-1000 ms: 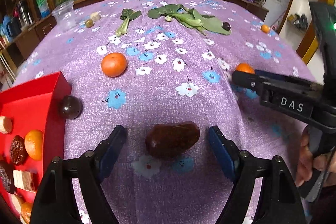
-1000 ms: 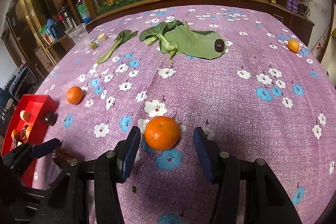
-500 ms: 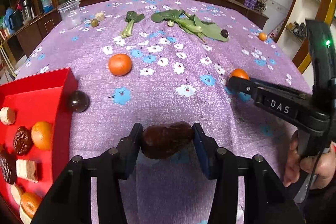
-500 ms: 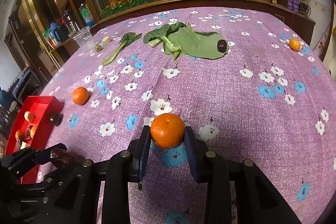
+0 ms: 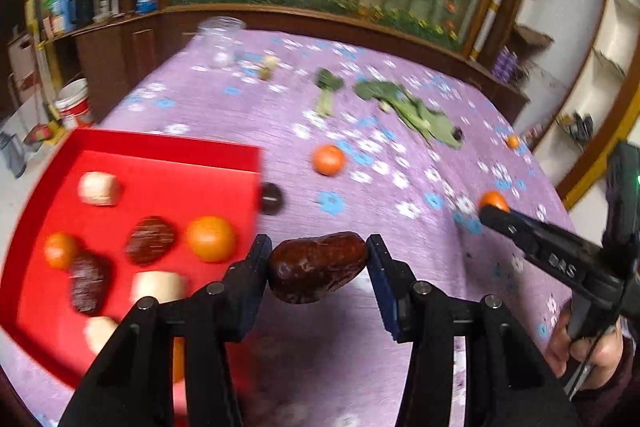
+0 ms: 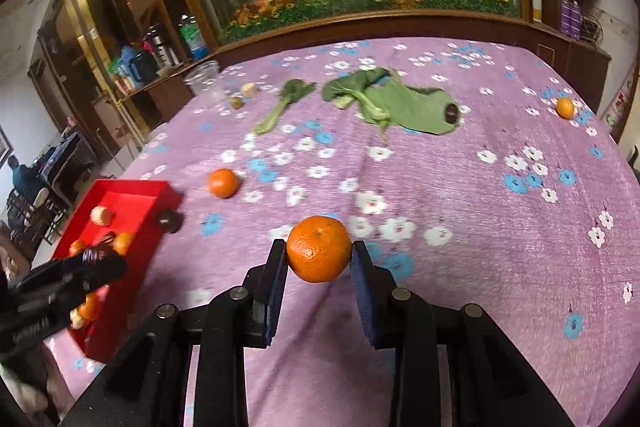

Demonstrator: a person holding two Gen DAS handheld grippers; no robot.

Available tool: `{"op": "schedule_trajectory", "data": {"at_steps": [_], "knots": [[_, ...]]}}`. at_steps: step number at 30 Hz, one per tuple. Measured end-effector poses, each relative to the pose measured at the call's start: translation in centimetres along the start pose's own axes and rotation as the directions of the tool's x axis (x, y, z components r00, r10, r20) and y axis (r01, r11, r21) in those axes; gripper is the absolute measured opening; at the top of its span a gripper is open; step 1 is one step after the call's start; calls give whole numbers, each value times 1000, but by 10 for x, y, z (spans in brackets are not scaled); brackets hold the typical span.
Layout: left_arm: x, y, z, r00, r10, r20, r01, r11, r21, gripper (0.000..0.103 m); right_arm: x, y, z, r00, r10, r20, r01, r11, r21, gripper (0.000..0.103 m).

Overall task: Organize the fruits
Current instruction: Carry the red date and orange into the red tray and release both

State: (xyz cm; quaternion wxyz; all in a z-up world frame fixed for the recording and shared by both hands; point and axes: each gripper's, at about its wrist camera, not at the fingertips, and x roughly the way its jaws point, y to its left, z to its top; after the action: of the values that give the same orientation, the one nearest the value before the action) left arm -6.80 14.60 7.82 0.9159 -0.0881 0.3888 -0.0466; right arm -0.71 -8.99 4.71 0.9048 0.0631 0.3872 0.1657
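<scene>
1. The left gripper (image 5: 318, 269) has its jaws clamped on a wrinkled brown date (image 5: 317, 267), lifted beside the red tray (image 5: 168, 143). Held only by its ends, it could twist loose.
2. The right gripper (image 6: 319, 255) pinches a mandarin (image 6: 319, 254) above the worktop (image 6: 480, 227), well apart from the tray. The round peel may slip.
3. Both grippers heading trayward could collide.

Red tray (image 5: 168, 147); purple flowered cloth (image 6: 460, 187); orange mandarin (image 6: 319, 249); dark-brown date (image 5: 317, 267).
</scene>
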Motion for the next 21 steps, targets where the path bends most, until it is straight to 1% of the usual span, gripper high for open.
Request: {"op": "schedule_trajectory", "data": {"at_steps": [6,10,13,17,21], "knots": [[-37,62,0,995,68,75,-58,990,-125,48,-11,46,-4,999,52,0,-52,997,-64,35],[-53,99,-5,989,114,98,-94,977,-194,48,-7,80,-7,994,102,-26,-104,989,-101,35],[-61,126,-11,983,154,101,-126,962,-244,48,1,110,-10,990,131,-55,-138,980,-147,35],[-61,151,-17,978,193,82,-163,946,-281,48,16,151,-18,979,174,-105,-193,960,-205,35],[-56,168,-22,976,209,61,-181,936,-302,48,35,180,-27,969,194,-155,-228,943,-241,35]]}}
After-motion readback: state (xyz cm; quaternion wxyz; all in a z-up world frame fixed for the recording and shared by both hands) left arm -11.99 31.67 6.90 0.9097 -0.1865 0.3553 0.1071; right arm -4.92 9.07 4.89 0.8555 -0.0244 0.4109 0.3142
